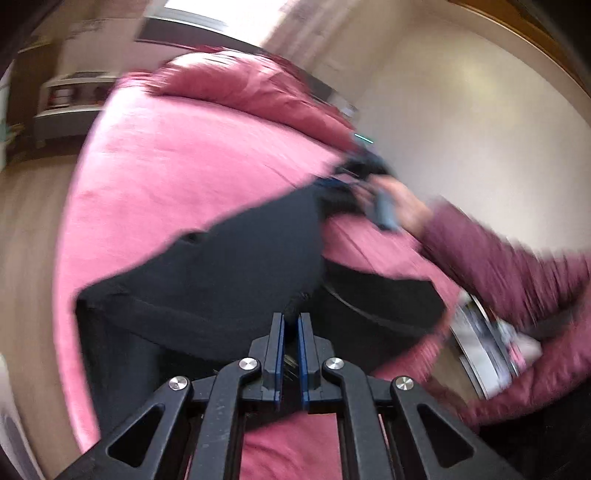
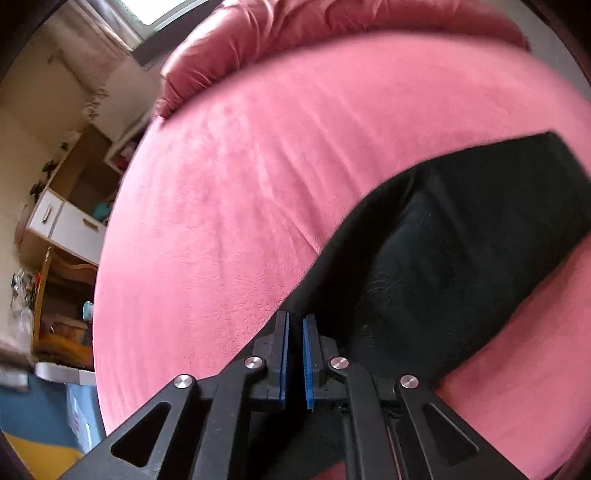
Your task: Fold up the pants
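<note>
We see the left gripper [image 1: 290, 319] nearest in its own view, jaws drawn together with only a narrow slit between the blue pads, and dark cloth bunched at their tips; whether they actually pinch that cloth we cannot tell. The black pants [image 1: 229, 273] lie spread across the pink bed [image 1: 177, 158], running from just ahead of the left gripper up and away toward the right gripper [image 1: 354, 173], which shows blurred at the pants' far end. A hand [image 1: 399, 206] in a maroon sleeve [image 1: 498, 266] grasps that gripper.

In the right wrist view, the right gripper [image 2: 295, 321] has its jaws together, set at the edge of the pants [image 2: 443, 251]; cloth lies under and beside the tips, and a pinch cannot be confirmed. Here one dark band of the pants reaches away toward the upper right over the bed [image 2: 258, 184].

Beyond the pants, a rumpled pink quilt [image 1: 236, 81] sits at the bed's far end. Past the bed stand shelves [image 2: 70, 221] and a bright window [image 1: 221, 11].
</note>
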The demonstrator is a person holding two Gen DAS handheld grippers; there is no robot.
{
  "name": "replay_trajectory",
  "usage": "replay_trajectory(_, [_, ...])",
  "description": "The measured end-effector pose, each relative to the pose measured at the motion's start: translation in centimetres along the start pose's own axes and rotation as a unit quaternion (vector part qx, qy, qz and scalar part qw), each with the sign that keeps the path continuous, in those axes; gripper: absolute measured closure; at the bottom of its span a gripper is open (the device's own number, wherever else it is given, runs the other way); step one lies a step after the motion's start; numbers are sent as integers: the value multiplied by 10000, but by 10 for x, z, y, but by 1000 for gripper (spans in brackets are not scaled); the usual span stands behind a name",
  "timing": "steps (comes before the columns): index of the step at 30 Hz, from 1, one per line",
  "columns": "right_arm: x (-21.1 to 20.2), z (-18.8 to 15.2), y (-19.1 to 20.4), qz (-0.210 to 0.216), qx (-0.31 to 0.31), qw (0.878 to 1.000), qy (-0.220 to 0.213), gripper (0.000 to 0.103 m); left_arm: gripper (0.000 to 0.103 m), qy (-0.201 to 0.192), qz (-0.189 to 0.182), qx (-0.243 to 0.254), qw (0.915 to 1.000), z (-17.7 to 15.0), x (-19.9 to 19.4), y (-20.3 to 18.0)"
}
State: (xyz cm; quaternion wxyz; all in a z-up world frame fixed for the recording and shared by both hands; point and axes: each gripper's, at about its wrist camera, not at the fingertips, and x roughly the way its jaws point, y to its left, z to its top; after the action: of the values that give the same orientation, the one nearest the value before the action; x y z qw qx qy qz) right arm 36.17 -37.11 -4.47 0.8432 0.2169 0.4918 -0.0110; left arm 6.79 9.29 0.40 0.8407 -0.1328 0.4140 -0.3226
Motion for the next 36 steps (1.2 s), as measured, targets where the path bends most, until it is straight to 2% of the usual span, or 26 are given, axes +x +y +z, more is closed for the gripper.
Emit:
replay_trajectory(2, [-26,-6,-4,163,-53,9995,-269,96,97,-302,433,-368,9979,21,-5,22])
replay_trajectory(4, [-50,-13,-10,386,-59,9979,-509,97,97,-613,698,-675,9934,38,-12,40])
replay_trajectory(7, [-93,-34,-18,681,-178,9936,-882,96,97,-1192,1038,-1136,9809,66,-30,68])
replay_trajectory(11, [-139,-80,-21,928,-376,9882,-1156,97,99,-1693,1230,-1322,9689,77,-56,77])
replay_trajectory(14, [-165,-124,-30,1034,-459,9866,-1175,96,99,-1801,1290,-1295,9665,66,-71,75])
replay_trajectory(17, [-175,-175,-42,1113,-544,9876,-968,97,99,-1602,1283,-1339,9695,40,-70,72])
replay_trajectory(19, [-174,-211,-49,939,-673,9905,-746,97,99,-1381,1178,-1408,9733,25,-65,74])
replay_trajectory(21, [-171,-242,-61,866,-631,9928,-536,97,99,-1009,1120,-1605,9754,4,-51,78])
replay_trajectory(23, [-161,-258,-69,758,-528,9949,-399,97,96,-650,1039,-1974,9726,-21,-41,82])
replay_trajectory(25, [-150,-270,-78,716,-385,9963,-281,97,78,-513,926,-2463,9634,-44,-36,87])
replay_trajectory(27, [-141,-276,-84,670,-359,9969,-222,97,77,-390,872,-2746,9568,-62,-35,87])
replay_trajectory(31, [-126,-274,-87,617,-380,9972,-158,97,66,29,840,-2821,9557,-96,-23,72])
replay_trajectory(33, [-123,-273,-89,633,-347,9972,-171,97,62,255,992,-2754,9559,-105,-16,66])
replay_trajectory(36, [-121,-272,-91,669,-280,9972,-206,97,60,365,1039,-2674,9573,-113,-6,63])
